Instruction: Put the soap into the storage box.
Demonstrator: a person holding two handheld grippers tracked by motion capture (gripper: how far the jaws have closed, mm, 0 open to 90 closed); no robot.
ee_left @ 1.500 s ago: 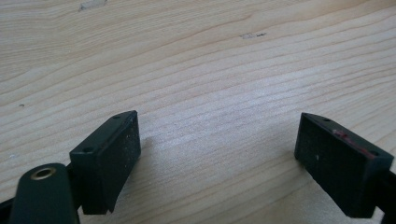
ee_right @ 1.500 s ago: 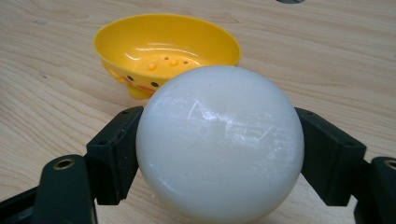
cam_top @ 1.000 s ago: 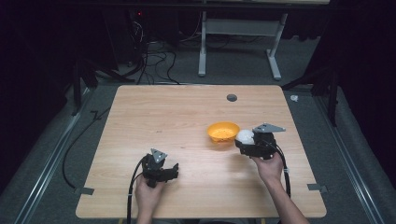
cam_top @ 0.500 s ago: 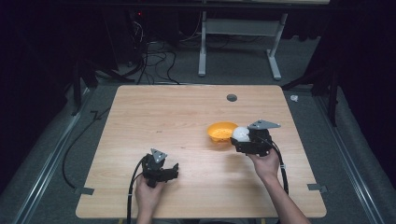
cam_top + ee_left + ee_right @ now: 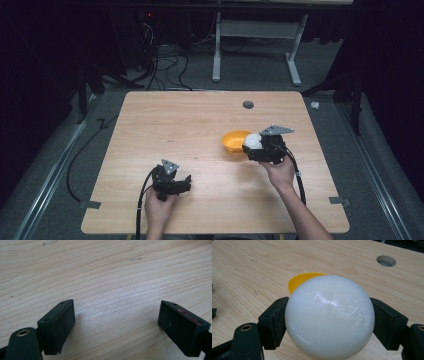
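So the right gripper (image 5: pixel 256 145) has a white ball (image 5: pixel 329 317) clamped between its jaws, hovering at the edge of the orange bowl (image 5: pixel 233 141). Looks like a drop-in is next: center it, then let go. Left gripper (image 5: pixel 117 325) sits wide, empty, on the table (image 5: pixel 175 125).

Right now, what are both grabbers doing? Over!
Right gripper shut on white ball, at the orange bowl's rim. Left gripper open, empty, low over the table. Nothing in the way.
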